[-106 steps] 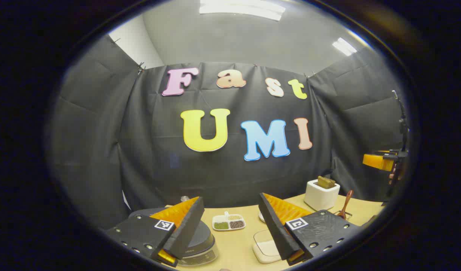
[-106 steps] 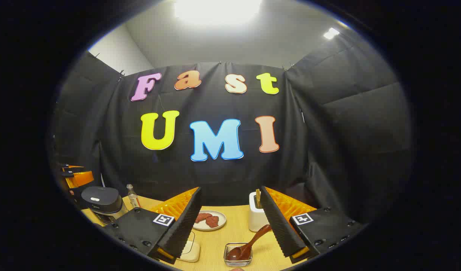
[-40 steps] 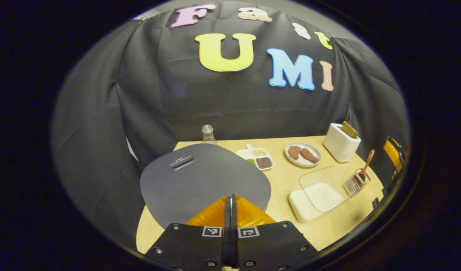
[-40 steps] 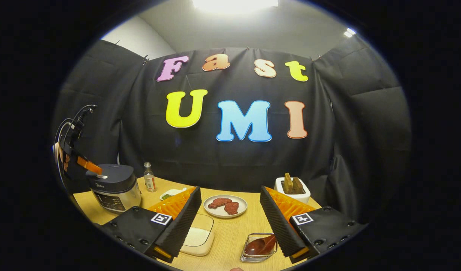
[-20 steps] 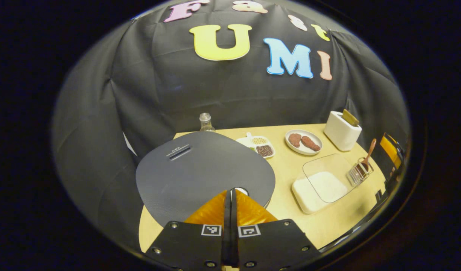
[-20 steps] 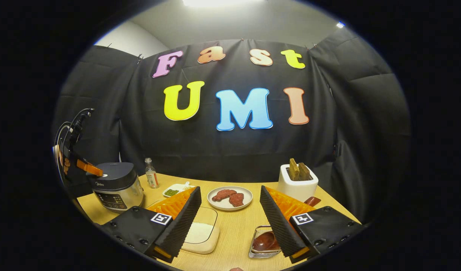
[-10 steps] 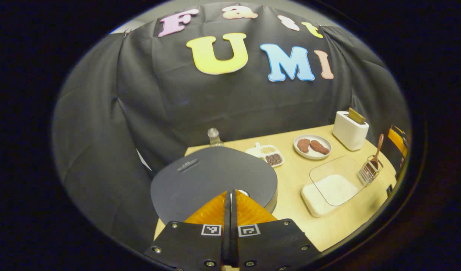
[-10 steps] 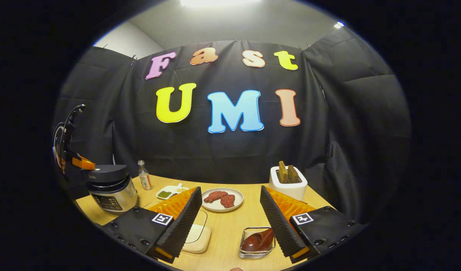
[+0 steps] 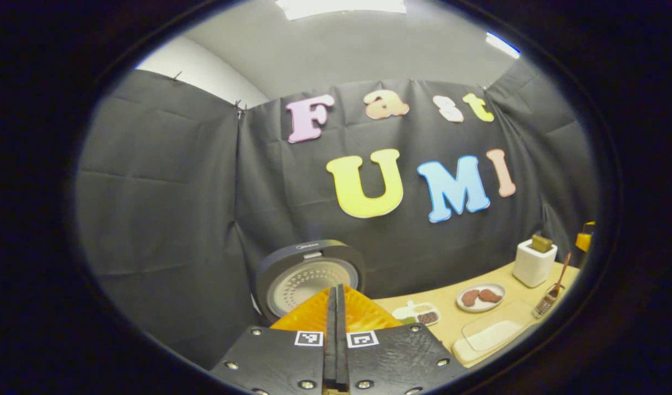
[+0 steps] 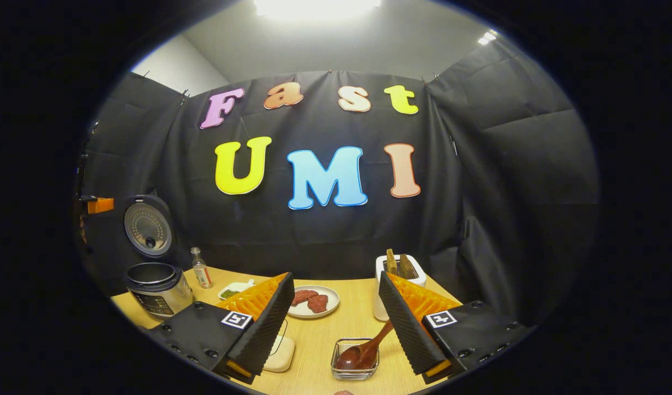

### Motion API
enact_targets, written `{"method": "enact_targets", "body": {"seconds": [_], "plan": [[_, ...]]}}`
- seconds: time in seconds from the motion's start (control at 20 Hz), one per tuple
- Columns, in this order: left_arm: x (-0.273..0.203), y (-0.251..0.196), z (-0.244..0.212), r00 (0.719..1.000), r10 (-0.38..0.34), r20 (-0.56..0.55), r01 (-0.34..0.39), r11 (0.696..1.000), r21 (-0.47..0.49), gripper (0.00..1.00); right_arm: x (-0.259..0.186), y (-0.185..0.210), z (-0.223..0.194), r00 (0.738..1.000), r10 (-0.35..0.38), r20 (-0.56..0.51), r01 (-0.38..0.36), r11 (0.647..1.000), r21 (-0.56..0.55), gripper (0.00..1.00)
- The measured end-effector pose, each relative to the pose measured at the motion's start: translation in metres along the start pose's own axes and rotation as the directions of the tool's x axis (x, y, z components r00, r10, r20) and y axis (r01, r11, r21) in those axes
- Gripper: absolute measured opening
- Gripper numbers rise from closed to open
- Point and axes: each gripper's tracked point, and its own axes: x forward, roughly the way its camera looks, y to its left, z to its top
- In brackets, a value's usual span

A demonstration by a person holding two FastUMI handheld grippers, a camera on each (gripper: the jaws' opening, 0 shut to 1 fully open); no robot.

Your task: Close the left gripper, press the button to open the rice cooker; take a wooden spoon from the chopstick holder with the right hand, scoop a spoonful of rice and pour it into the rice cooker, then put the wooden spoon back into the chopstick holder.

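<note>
Black cloth hangs behind a wooden table [image 10: 325, 334]. At the table's far left stands the rice cooker [image 10: 157, 288], its lid [image 10: 147, 225] swung up and the pot open. In the left gripper view, the left gripper [image 9: 334, 293] has its fingers pressed together with nothing between them, in front of the raised lid [image 9: 309, 277]. The right gripper [image 10: 336, 299] is spread wide, holding nothing, above the near part of the table. Between its fingers sits the wire chopstick holder [image 10: 355, 359], with the wooden spoon [image 10: 363, 351] resting in it, handle leaning up to the right. A container of rice [image 10: 279, 351] lies left of the holder, partly hidden by the left finger. Farther back are a plate of meat [image 10: 312, 302], a toaster [image 10: 399, 274] and a small bottle [image 10: 201, 276].
</note>
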Motion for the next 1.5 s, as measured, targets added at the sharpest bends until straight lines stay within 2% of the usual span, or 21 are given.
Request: {"method": "enact_targets", "body": {"seconds": [0.1,0.2,0.3,0.45,0.5,0.6,0.75,0.95,1.0,1.15,1.4,1.5], "plan": [[-0.013,-0.03,-0.006,0.999,-0.043,0.018,0.044,0.996,-0.074,0.04,-0.003,-0.01,0.0,1.0,-0.009,-0.009,0.009,0.999,-0.031,0.95],[-0.025,-0.059,-0.013,0.994,-0.106,0.018,0.107,0.986,-0.129,0.15,-0.011,-0.038,0.003,0.997,-0.077,-0.006,0.077,0.995,-0.068,1.0],[-0.032,-0.078,-0.015,0.99,-0.139,0.036,0.142,0.98,-0.14,0.29,-0.015,-0.064,0.003,0.99,-0.14,-0.016,0.138,0.987,-0.077,0.96],[-0.04,-0.088,-0.017,0.993,-0.114,0.039,0.118,0.985,-0.125,0.88,-0.02,-0.088,0.009,0.984,-0.175,-0.023,0.174,0.984,-0.026,0.99],[-0.043,-0.095,-0.016,0.992,-0.118,0.044,0.123,0.983,-0.138,0.91,-0.019,-0.094,0.011,0.984,-0.177,-0.021,0.177,0.984,-0.001,0.99],[-0.051,-0.112,-0.017,0.988,-0.146,0.051,0.152,0.971,-0.182,0.9,-0.019,-0.102,0.007,0.985,-0.169,-0.032,0.17,0.985,0.039,0.99],[-0.057,-0.113,-0.027,0.988,-0.156,0.018,0.156,0.959,-0.237,0.9,-0.015,-0.115,-0.003,0.986,-0.163,-0.042,0.166,0.983,0.08,0.99],[-0.058,-0.098,-0.041,0.99,-0.139,-0.033,0.122,0.944,-0.307,0.9,-0.003,-0.122,-0.03,0.986,-0.136,-0.096,0.149,0.978,0.144,0.93],[-0.056,-0.094,-0.046,0.991,-0.127,-0.048,0.106,0.944,-0.313,0.9,0.001,-0.12,-0.036,0.987,-0.119,-0.106,0.135,0.978,0.16,0.98],[-0.053,-0.088,-0.065,0.991,-0.096,-0.093,0.063,0.948,-0.311,0.89,0.017,-0.125,-0.061,0.983,-0.108,-0.149,0.131,0.979,0.158,0.98],[-0.047,-0.09,-0.078,0.987,-0.094,-0.13,0.049,0.949,-0.311,0.92,0.037,-0.107,-0.102,0.97,-0.034,-0.24,0.085,0.975,0.206,0.98],[-0.046,-0.093,-0.078,0.986,-0.107,-0.128,0.06,0.944,-0.324,0.91,0.045,-0.104,-0.119,0.96,-0.025,-0.277,0.085,0.974,0.208,0.98]]}}
